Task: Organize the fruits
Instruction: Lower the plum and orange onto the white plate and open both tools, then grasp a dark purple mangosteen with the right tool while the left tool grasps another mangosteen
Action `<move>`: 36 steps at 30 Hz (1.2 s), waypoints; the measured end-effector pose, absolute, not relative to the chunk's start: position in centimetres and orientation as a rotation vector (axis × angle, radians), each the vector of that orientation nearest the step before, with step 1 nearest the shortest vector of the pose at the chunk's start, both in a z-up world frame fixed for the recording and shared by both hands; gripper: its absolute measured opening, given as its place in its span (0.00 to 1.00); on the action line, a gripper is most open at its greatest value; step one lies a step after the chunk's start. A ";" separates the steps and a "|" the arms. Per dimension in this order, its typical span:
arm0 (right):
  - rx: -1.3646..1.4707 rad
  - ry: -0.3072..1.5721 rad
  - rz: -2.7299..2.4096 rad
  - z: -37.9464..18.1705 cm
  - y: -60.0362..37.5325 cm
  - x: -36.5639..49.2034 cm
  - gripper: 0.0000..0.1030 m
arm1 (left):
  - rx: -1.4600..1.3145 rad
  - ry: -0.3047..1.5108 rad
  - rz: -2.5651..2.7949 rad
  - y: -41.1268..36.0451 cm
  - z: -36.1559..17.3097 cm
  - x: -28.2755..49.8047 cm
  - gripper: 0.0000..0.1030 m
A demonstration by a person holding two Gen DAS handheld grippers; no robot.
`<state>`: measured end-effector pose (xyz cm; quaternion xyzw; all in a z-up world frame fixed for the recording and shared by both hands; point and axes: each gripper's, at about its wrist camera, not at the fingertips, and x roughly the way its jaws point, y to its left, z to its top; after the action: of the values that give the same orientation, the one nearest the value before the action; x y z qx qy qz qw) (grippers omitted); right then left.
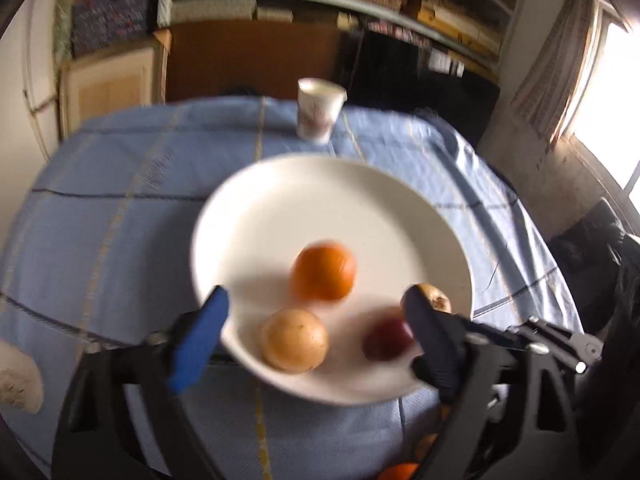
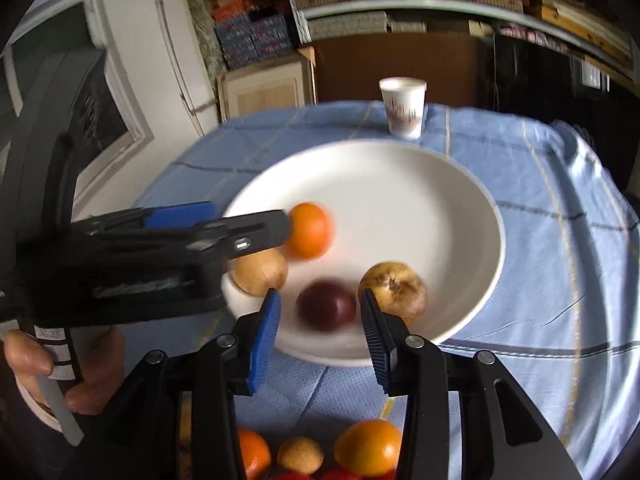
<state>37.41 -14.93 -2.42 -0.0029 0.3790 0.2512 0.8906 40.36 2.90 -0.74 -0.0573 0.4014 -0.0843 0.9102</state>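
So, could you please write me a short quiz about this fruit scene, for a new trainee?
1. How many fruits lie in the white bowl?
2. True or false: the right hand-held gripper is shut on the dark red fruit.
3. Which stands behind the bowl on the blue tablecloth: A) a paper cup, B) a bottle, C) a knife?

Key
1. Four: an orange, a tan fruit, the dark red fruit and a spotted yellow fruit.
2. False: its jaws stand open, nothing between them. The left hand-held gripper is open too.
3. A, the paper cup.
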 end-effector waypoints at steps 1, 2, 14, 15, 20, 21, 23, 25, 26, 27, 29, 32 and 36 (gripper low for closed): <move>-0.003 0.767 0.523 -1.9 -15.4 36.8 0.44 | -0.113 0.814 -0.162 3.1 -0.1 39.4 0.90; -0.002 0.739 0.522 -1.4 -16.2 35.9 0.48 | -0.105 0.807 -0.156 3.3 0.4 38.4 0.93; -0.179 0.682 0.515 -4.8 -23.7 27.7 0.52 | -0.112 0.762 -0.065 7.6 -2.3 26.1 0.95; -0.190 0.679 0.527 -4.9 -24.0 27.1 0.52 | -0.116 0.766 -0.066 8.0 -2.5 25.4 0.95; -0.138 0.717 0.633 -4.7 -25.2 26.2 0.52 | -0.191 0.763 -0.121 9.8 -3.1 22.1 0.95; -0.154 0.732 0.636 -4.9 -25.3 26.2 0.52 | -0.198 0.765 -0.123 9.9 -3.2 21.8 0.95; -0.195 0.745 0.629 -5.3 -24.8 25.9 0.52 | -0.203 0.770 -0.110 10.2 -3.7 21.2 0.95; -0.233 0.776 0.616 -5.9 -24.5 25.9 0.52 | -0.189 0.779 -0.094 10.2 -4.2 20.7 0.95; -0.243 0.786 0.610 -6.2 -24.4 25.8 0.52 | -0.182 0.785 -0.097 10.1 -4.4 20.6 0.95; -0.257 0.800 0.599 -6.5 -24.3 25.9 0.52 | -0.180 0.789 -0.102 10.1 -4.5 20.4 0.95; -0.261 0.810 0.593 -6.8 -24.2 25.9 0.52 | -0.172 0.783 -0.109 9.9 -4.3 20.2 0.95; -0.260 0.817 0.594 -6.9 -24.2 26.0 0.52 | -0.153 0.765 -0.099 9.8 -4.0 20.0 0.95; -0.272 0.828 0.596 -7.2 -24.0 26.0 0.52 | -0.141 0.772 -0.094 9.6 -4.1 20.1 0.95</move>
<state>25.96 -24.01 -7.23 -0.1295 0.3952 0.2843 0.8638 20.08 9.57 -4.06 -0.0689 0.3762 -0.0456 0.9228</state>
